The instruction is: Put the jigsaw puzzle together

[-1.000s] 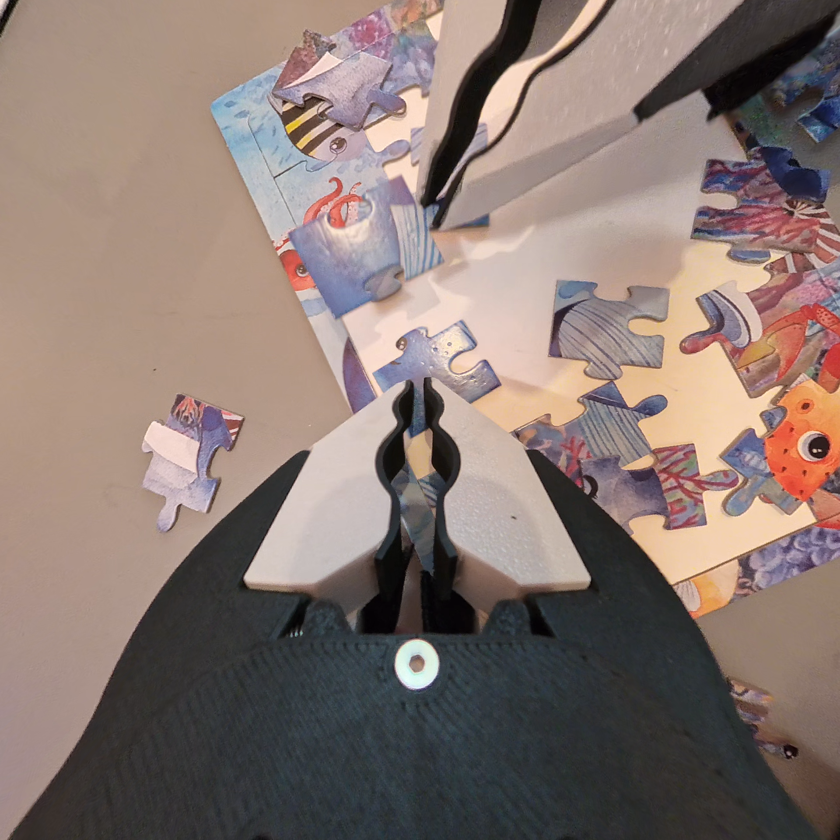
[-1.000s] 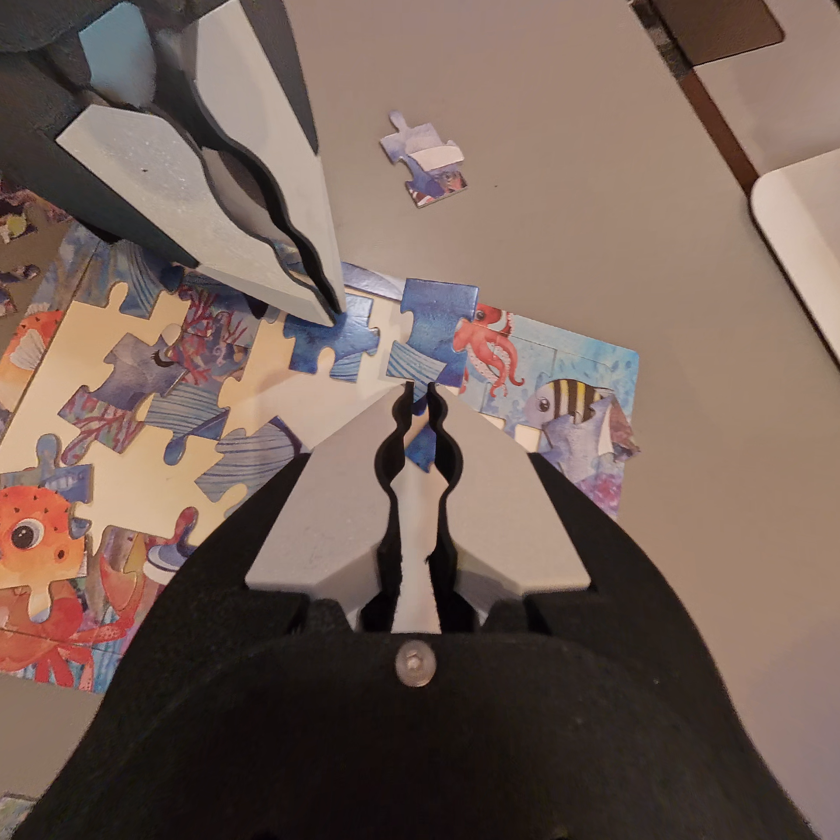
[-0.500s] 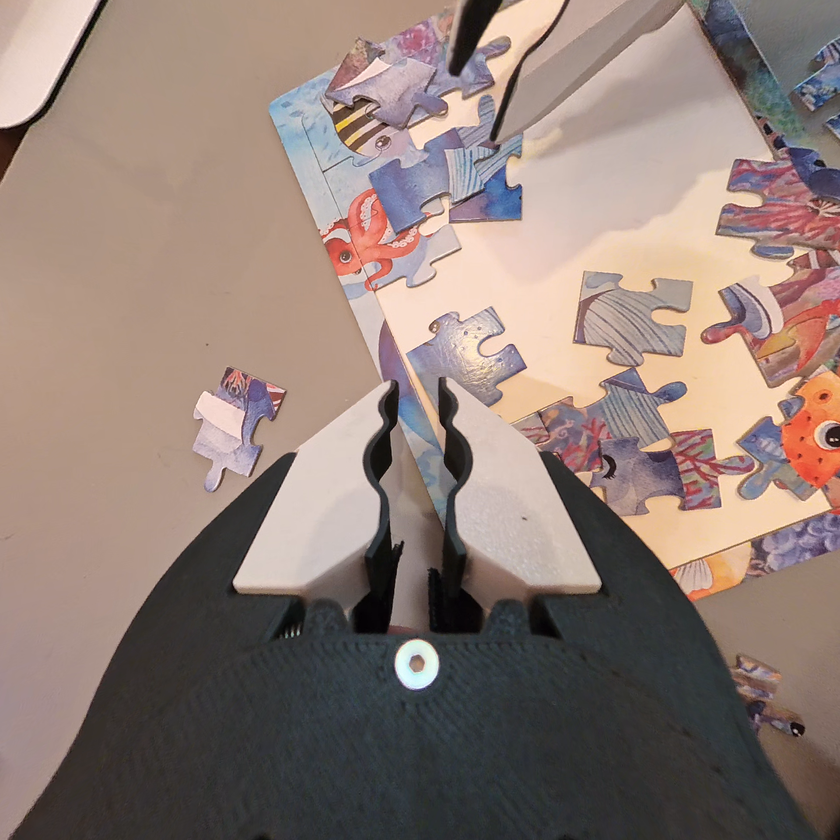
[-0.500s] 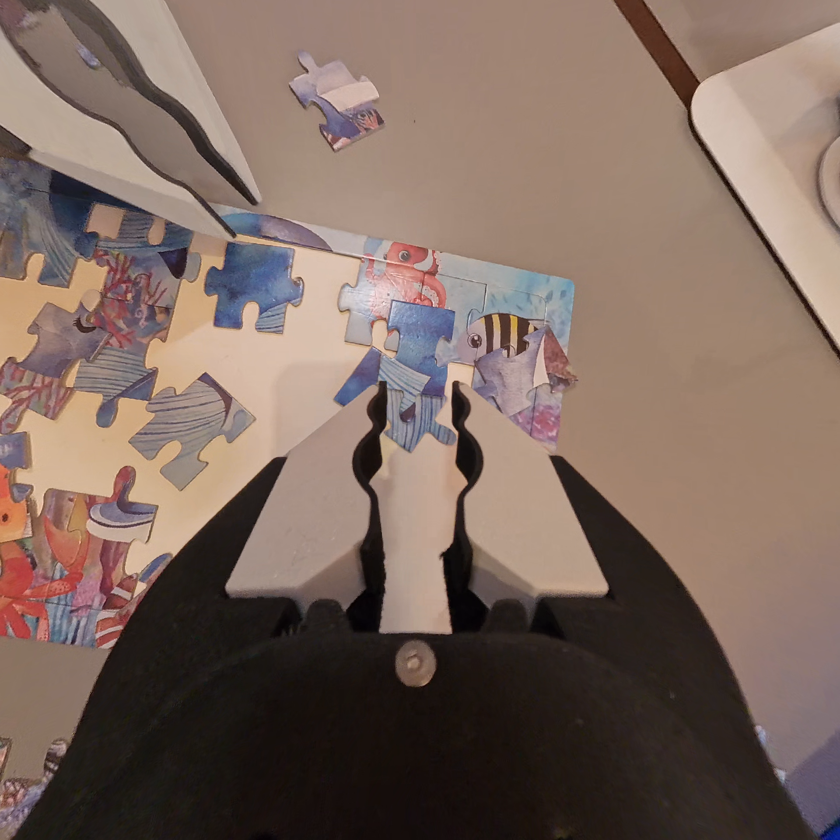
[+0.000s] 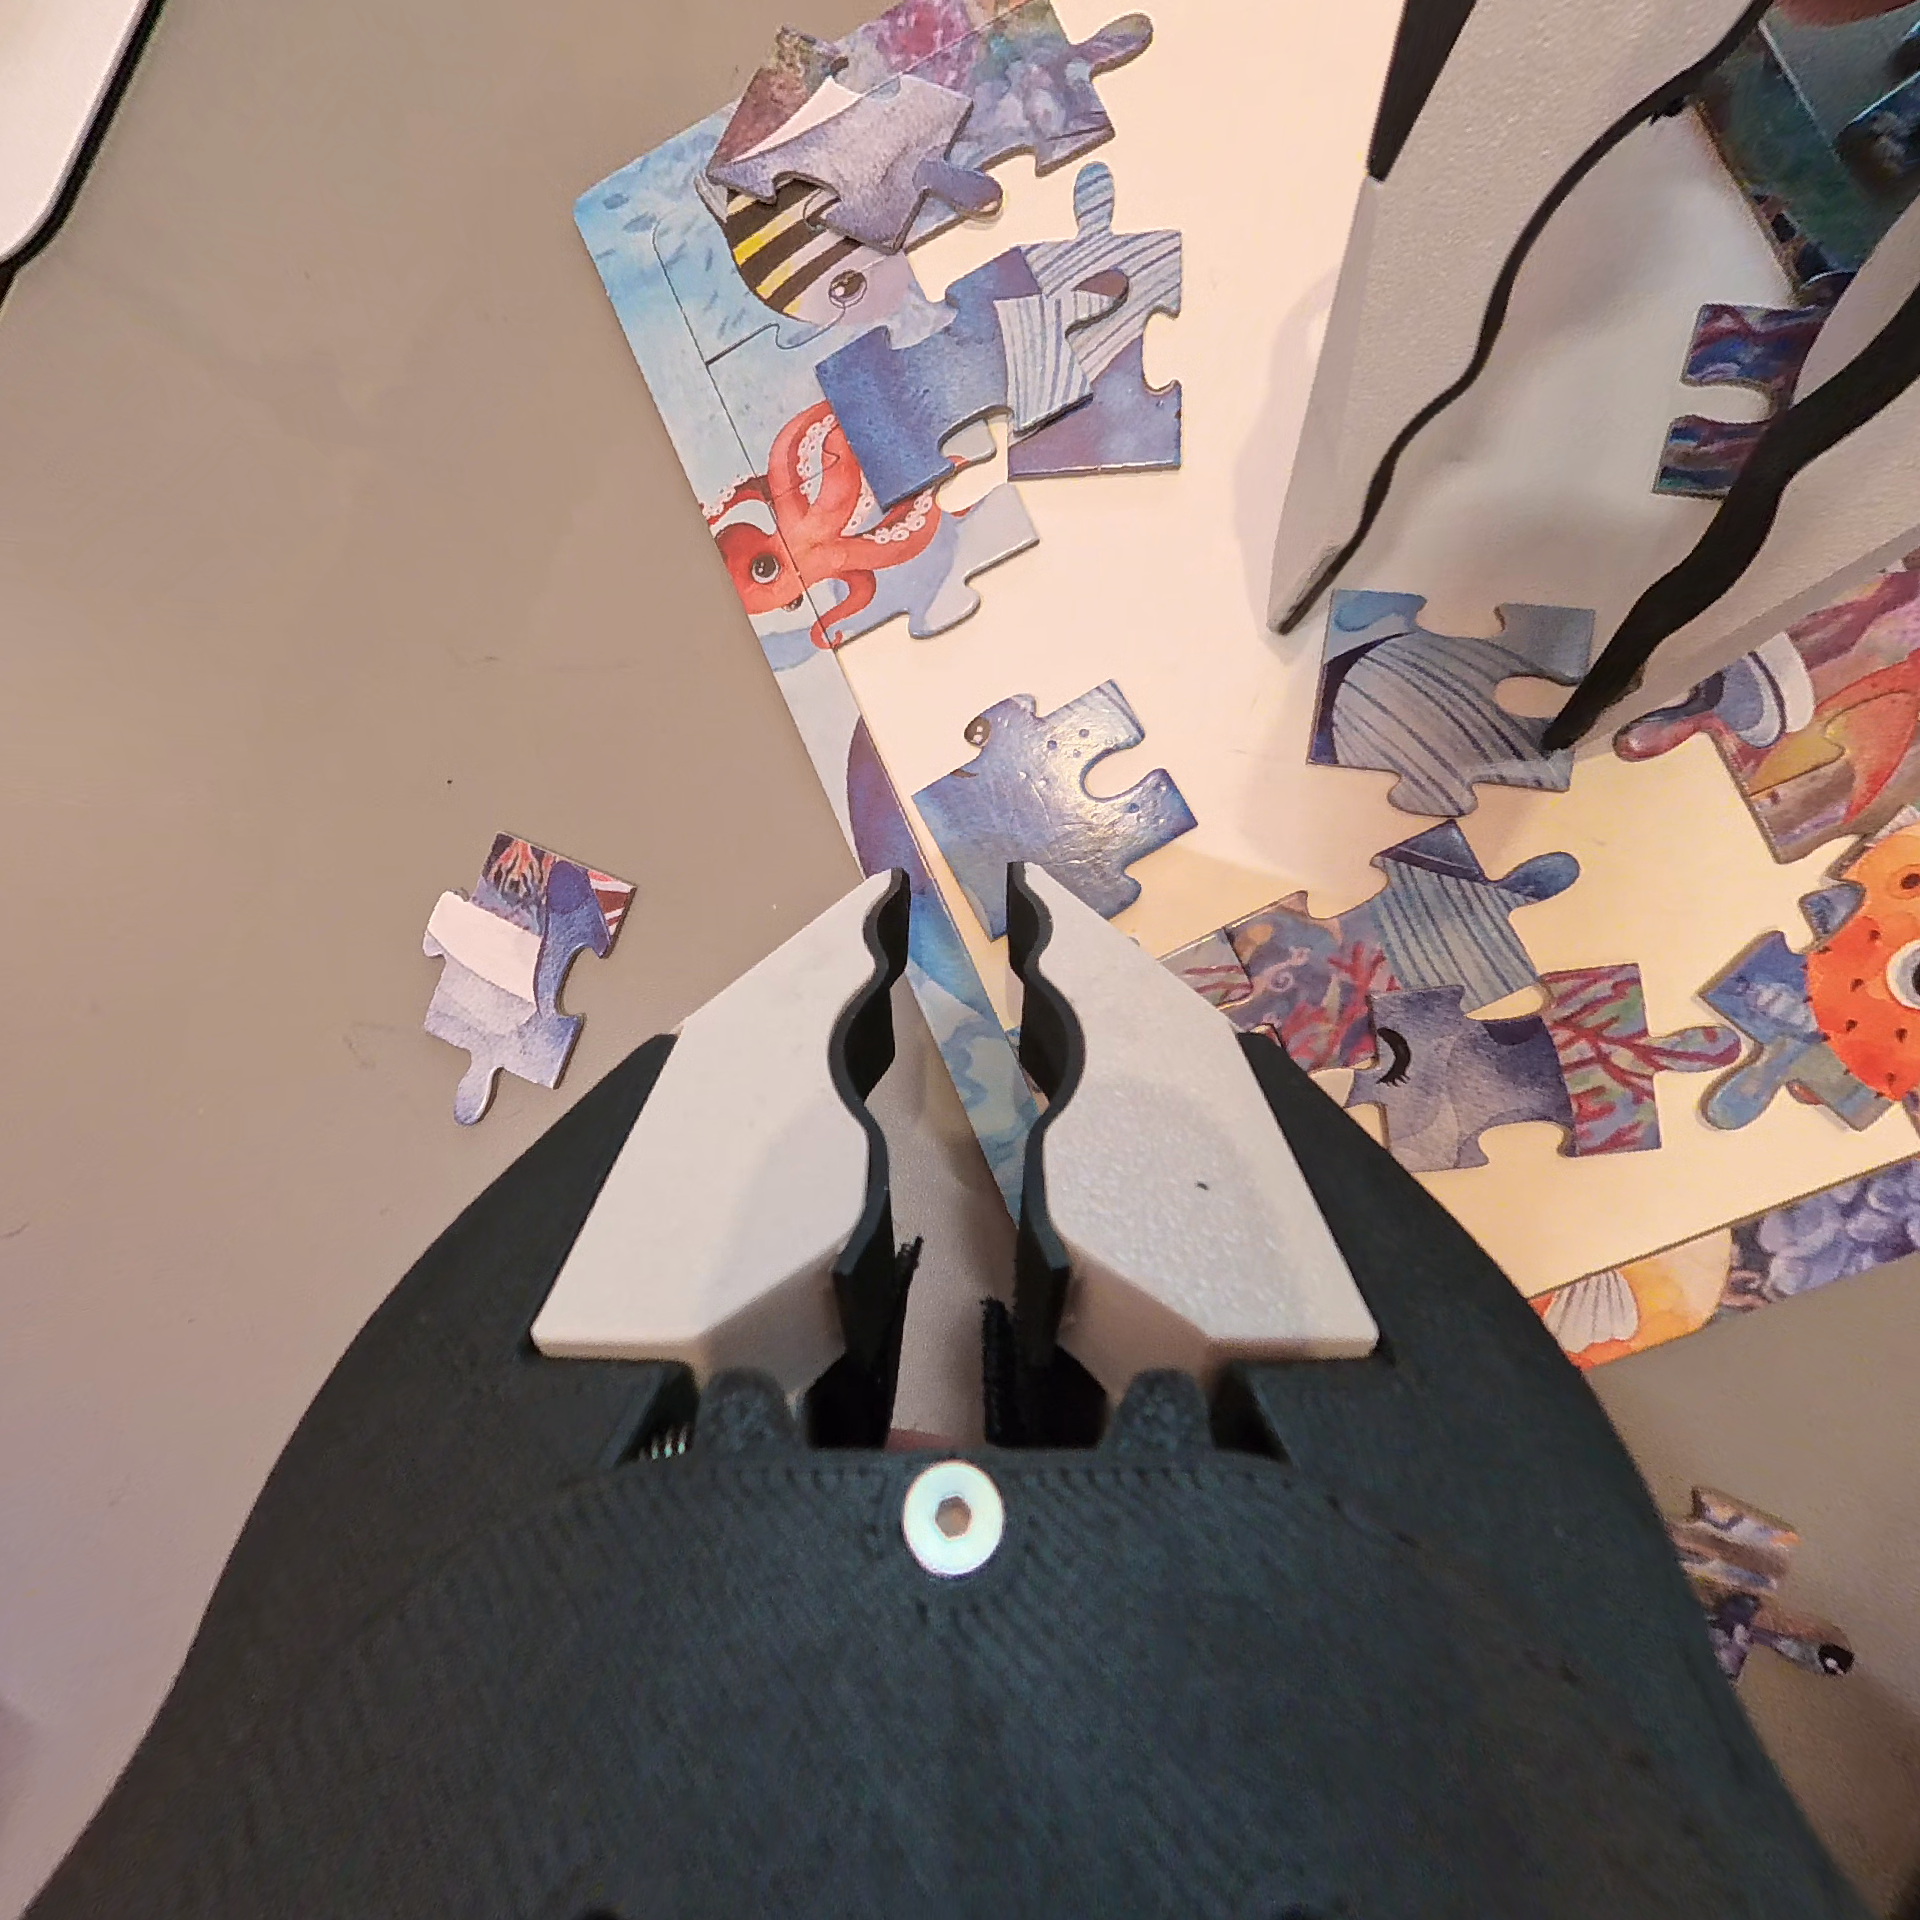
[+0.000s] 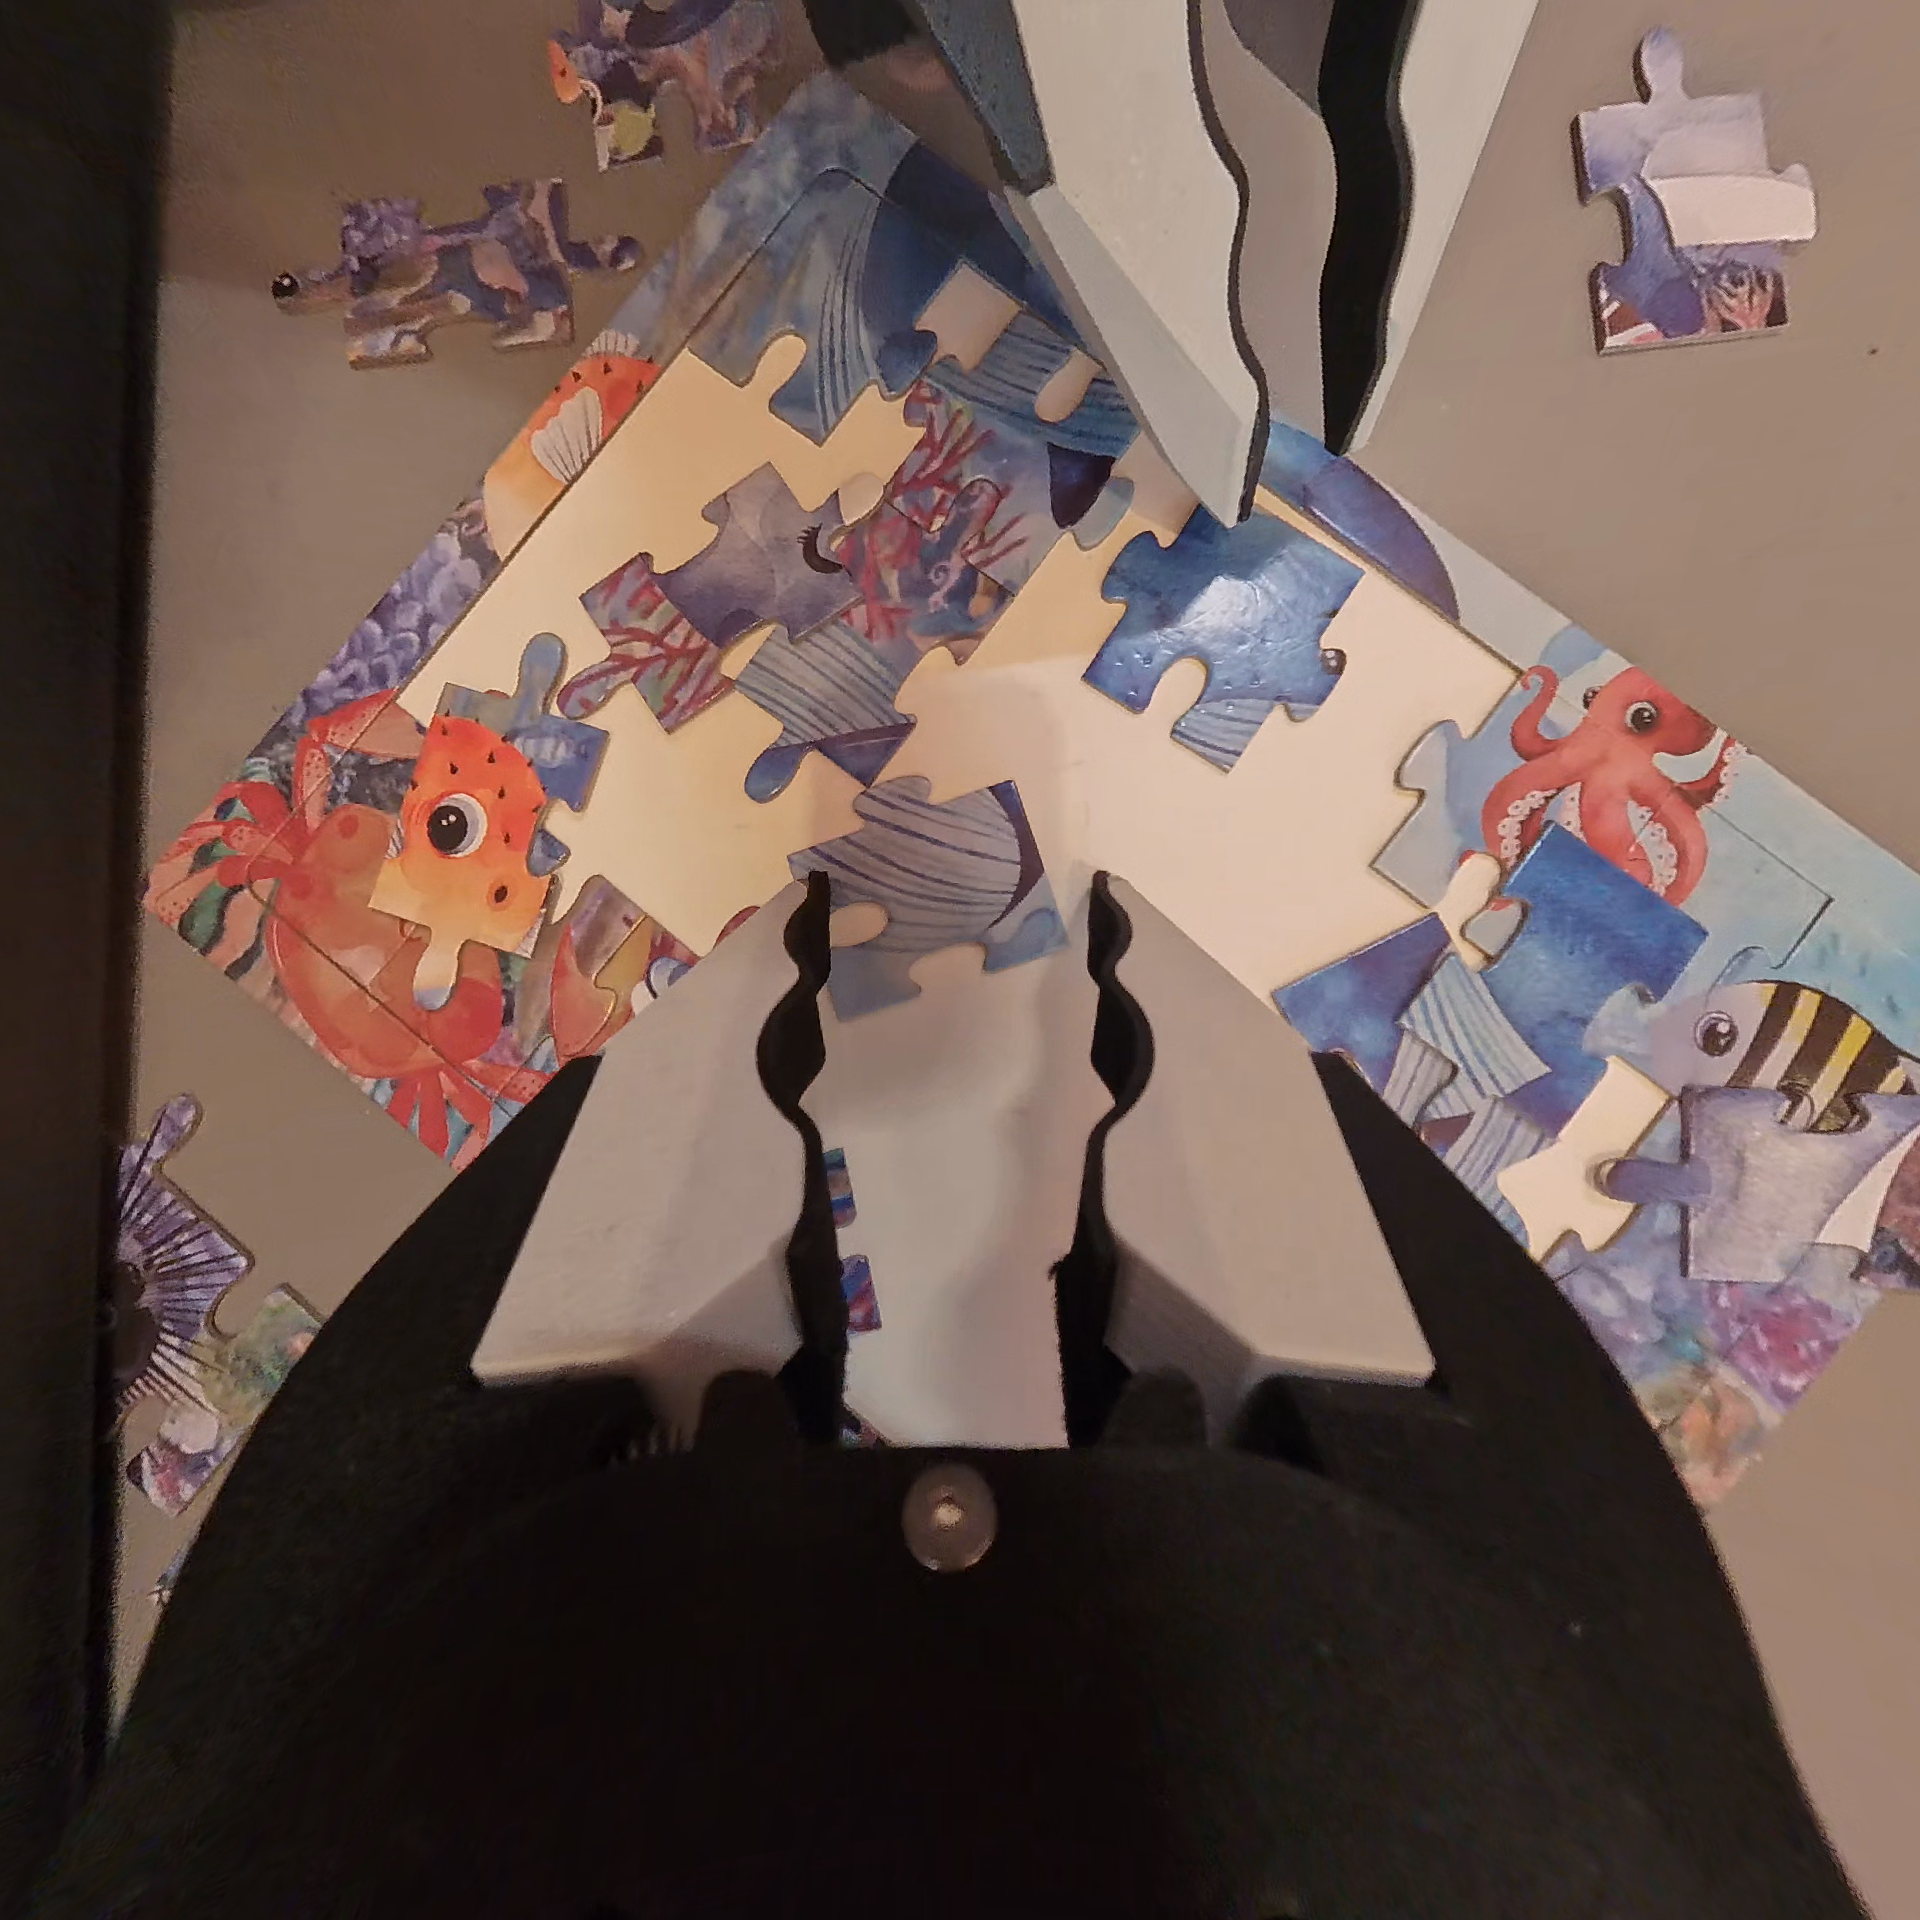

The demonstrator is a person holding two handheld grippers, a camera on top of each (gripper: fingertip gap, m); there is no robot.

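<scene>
The puzzle board [image 5: 1195, 582] is cream with a sea-picture frame and lies on a grey table. My right gripper [image 6: 958, 883] is open and empty, and its fingertips straddle a striped blue-grey piece [image 6: 935, 904]. In the left wrist view it [image 5: 1423, 681] stands over that same piece [image 5: 1434, 717]. My left gripper [image 5: 956, 883] is slightly open and empty at the board's edge, just short of a dark blue piece [image 5: 1049, 800]. It also shows in the right wrist view [image 6: 1294, 478]. Several blue pieces [image 5: 997, 353] lie overlapped beside the octopus [image 5: 821, 530].
A loose piece with a peeled white patch [image 5: 520, 977] lies on the table off the board. More loose pieces lie by the board's far side [image 6: 457, 270] and by the table edge [image 6: 187, 1299]. A white tray corner [image 5: 42, 104] shows at the upper left.
My right gripper let go near the striped fish corner, opened wide and moved over the striped piece in mid-board. My left gripper opened a little and drew back to the board's edge.
</scene>
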